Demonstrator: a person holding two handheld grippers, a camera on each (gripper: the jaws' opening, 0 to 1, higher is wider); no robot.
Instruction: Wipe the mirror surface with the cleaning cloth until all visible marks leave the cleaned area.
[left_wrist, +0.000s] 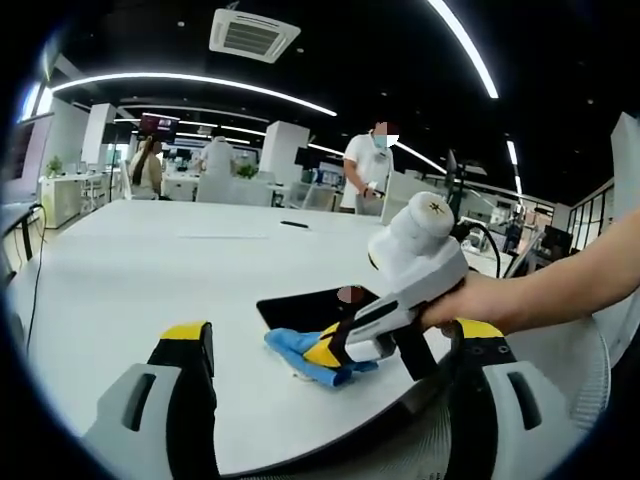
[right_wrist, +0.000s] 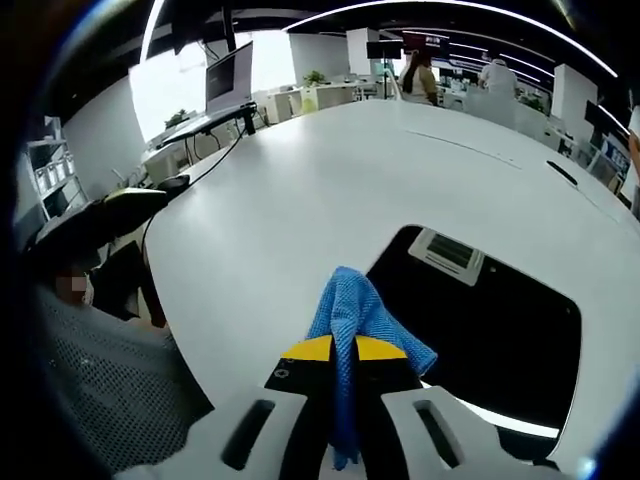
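A dark mirror (left_wrist: 305, 304) lies flat on the white table (left_wrist: 150, 270), close to its near edge. In the right gripper view the mirror (right_wrist: 490, 330) reflects a ceiling vent. My right gripper (right_wrist: 345, 348) is shut on a blue cleaning cloth (right_wrist: 352, 300), which hangs over the mirror's near left edge. In the left gripper view a hand holds the right gripper (left_wrist: 325, 352) and presses the cloth (left_wrist: 295, 350) onto the table at the mirror's front edge. My left gripper (left_wrist: 332, 335) hovers open above the table edge, with nothing between its jaws.
A black pen (left_wrist: 294, 224) lies far back on the table. Several people stand or sit beyond its far side. A grey mesh chair (right_wrist: 90, 380) sits by the near edge, and a monitor (right_wrist: 230, 75) stands on a desk behind.
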